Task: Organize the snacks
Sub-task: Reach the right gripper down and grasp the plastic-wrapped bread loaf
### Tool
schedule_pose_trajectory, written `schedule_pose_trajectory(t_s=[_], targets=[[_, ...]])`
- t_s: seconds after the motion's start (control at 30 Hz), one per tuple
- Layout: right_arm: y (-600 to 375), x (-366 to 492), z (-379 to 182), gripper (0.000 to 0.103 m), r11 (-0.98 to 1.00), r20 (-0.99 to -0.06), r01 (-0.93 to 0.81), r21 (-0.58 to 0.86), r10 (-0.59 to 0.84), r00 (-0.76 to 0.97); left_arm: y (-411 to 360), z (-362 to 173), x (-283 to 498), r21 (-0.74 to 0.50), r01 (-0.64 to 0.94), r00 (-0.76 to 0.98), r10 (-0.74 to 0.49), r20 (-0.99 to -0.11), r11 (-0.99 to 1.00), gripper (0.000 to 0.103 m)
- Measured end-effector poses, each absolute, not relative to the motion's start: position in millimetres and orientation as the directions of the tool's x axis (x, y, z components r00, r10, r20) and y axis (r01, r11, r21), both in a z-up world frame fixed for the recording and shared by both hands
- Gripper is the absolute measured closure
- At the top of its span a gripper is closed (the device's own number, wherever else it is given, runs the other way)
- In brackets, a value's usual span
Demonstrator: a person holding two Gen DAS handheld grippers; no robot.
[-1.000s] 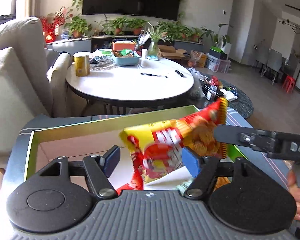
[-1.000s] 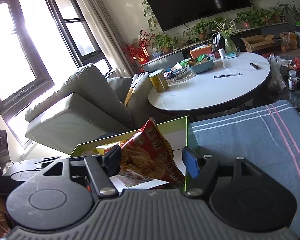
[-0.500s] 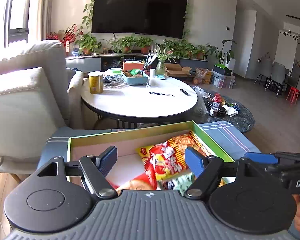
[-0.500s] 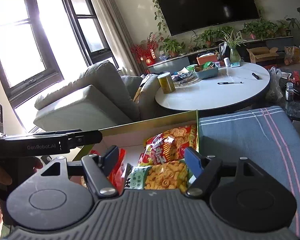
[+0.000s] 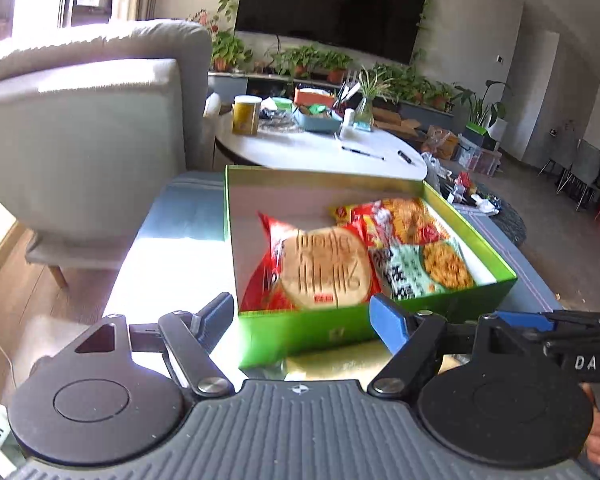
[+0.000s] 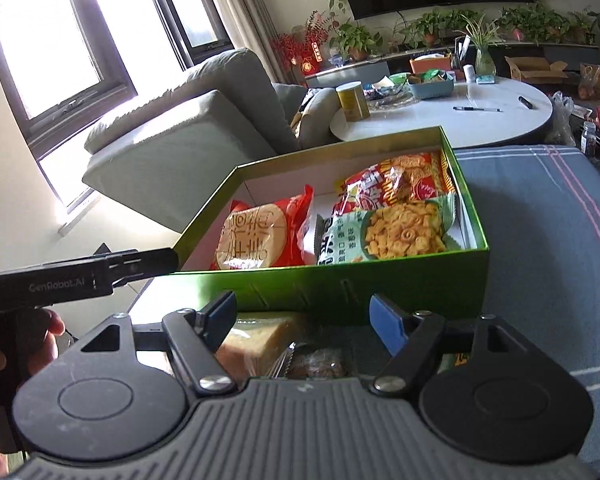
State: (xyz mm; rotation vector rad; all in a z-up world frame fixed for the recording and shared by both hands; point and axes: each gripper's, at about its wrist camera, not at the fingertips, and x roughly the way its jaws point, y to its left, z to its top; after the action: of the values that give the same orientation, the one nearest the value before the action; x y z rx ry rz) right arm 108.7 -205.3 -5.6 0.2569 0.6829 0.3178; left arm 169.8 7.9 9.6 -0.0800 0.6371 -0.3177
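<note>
"GenRobot.AI" marks the left gripper [image 6: 156,258]; "DAS" shows on the right gripper [image 5: 540,320]. Both are released and grasp nothing. Three glossy snack bags [image 6: 384,208] lie in the green cardboard box [image 6: 340,284], on a striped blue cloth [image 6: 540,208].

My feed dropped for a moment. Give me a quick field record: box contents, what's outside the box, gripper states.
box: green box, open, on a blue striped cloth
in box: red bag at left; orange bag at far right; green bag at near right
outside box: packets on the near side, under the right gripper
left gripper: open, holds nothing
right gripper: open, holds nothing
behind: round table, sofa
</note>
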Motion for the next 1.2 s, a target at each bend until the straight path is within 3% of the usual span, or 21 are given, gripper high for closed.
schedule_pose_trajectory(t_s=[0.63,1.2], targets=[[-187.0,109.9,-26.1,0.025,0.901,-0.634,-0.178,0.397,0.409,0.657,3.4,-24.8,163.3,-0.251,0.296,0.674,-0.387,-0.629,0.922,0.031],[-173.1,71.2,-20.8,0.025,0.884,-0.646,-0.294,0.363,0.466,0.604,-1.2,-16.7,123.5,-0.120,0.404,0.679,-0.385,-0.625,0.907,0.032]])
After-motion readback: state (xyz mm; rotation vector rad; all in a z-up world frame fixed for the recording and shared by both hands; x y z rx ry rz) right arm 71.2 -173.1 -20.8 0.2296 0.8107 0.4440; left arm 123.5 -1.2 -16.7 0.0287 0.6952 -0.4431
